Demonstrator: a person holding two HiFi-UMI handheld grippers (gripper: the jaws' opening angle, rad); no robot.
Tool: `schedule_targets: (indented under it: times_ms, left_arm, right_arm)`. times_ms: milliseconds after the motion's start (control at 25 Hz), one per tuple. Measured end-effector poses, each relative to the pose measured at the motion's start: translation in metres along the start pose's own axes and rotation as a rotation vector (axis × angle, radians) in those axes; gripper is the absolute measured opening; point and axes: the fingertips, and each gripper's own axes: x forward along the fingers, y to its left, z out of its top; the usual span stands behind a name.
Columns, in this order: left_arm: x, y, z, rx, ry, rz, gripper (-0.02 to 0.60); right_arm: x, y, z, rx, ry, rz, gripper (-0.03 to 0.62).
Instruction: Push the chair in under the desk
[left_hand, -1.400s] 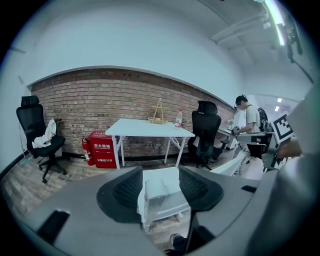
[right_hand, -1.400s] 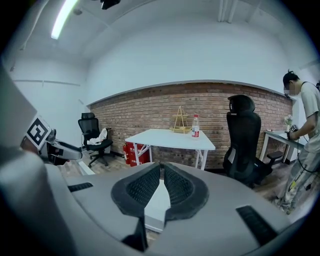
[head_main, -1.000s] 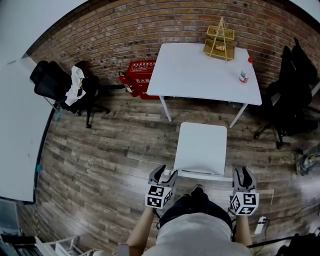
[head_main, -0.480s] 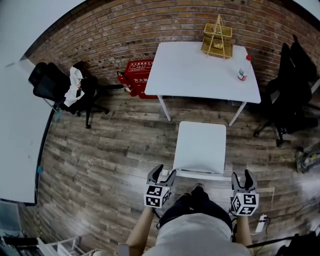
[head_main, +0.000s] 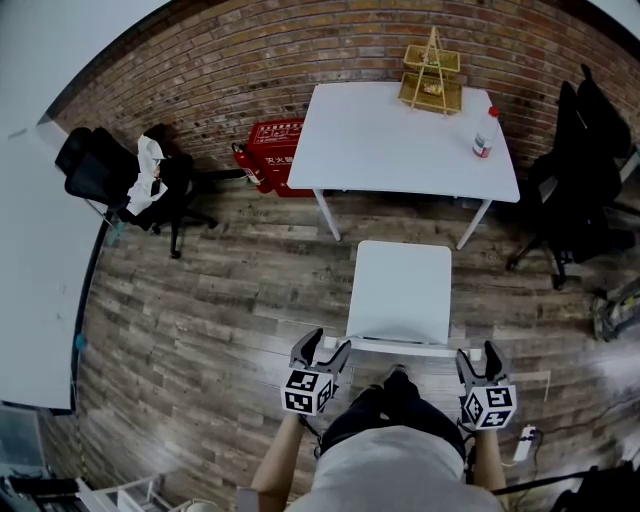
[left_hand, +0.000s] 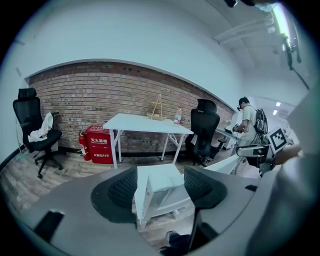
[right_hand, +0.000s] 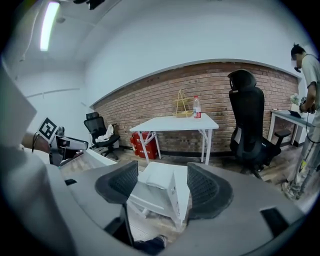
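Observation:
A white chair stands on the wood floor just in front of the white desk, its seat outside the desk's edge. My left gripper sits at the left end of the chair's back rail, and my right gripper at the right end. Both sets of jaws have just been opening. In the left gripper view the chair's corner lies between the spread jaws with gaps on both sides. The right gripper view shows the other corner between its jaws, untouched by the pads.
Black office chairs stand at left and right. A red fire-extinguisher box sits by the brick wall. On the desk are a wooden rack and a bottle. A long white table runs along the left. A person stands at the far right.
Both grippers' jaws have spread wider and let go of the chair's back rail. The right gripper has dropped back a little toward the person. The chair stays put.

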Motion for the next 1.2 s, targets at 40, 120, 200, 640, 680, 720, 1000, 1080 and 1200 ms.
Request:
schedule_targets:
  times_ms: [40,120,200,640,680,720,1000,1080,1200]
  left_arm:
    - [-0.001,-0.001,-0.001,0.003,0.0,-0.007,0.285]
    - [-0.001,-0.001,-0.002,0.004,-0.005,-0.014,0.288]
    - [-0.001,-0.002,-0.003,0.001,-0.011,-0.019,0.291]
    - [-0.006,-0.008,-0.01,0.054,0.023,-0.126,0.331]
    - [-0.005,-0.011,-0.012,0.066,0.027,-0.137,0.331]
    - [-0.004,-0.014,-0.013,0.08,0.03,-0.144,0.331]
    - [0.006,-0.019,-0.017,0.107,0.049,-0.128,0.331]
    - [0.007,-0.018,-0.018,0.108,0.05,-0.122,0.331]
    - [0.008,-0.019,-0.018,0.111,0.041,-0.122,0.331]
  right_arm:
    - [0.0,0.0,0.0,0.002,-0.001,0.002,0.299]
    - [0.0,0.0,0.0,-0.004,-0.002,0.009,0.299]
    - [0.001,-0.001,0.001,-0.026,-0.002,0.015,0.305]
    - [-0.001,0.005,-0.001,-0.124,0.038,0.118,0.355]
    - [-0.001,0.008,-0.004,-0.141,0.058,0.135,0.354]
    - [0.0,0.011,-0.008,-0.165,0.074,0.144,0.354]
    - [0.008,0.024,-0.017,-0.23,0.111,0.124,0.354]
    - [0.011,0.023,-0.016,-0.229,0.102,0.102,0.354]
    - [0.011,0.024,-0.012,-0.216,0.101,0.098,0.353]
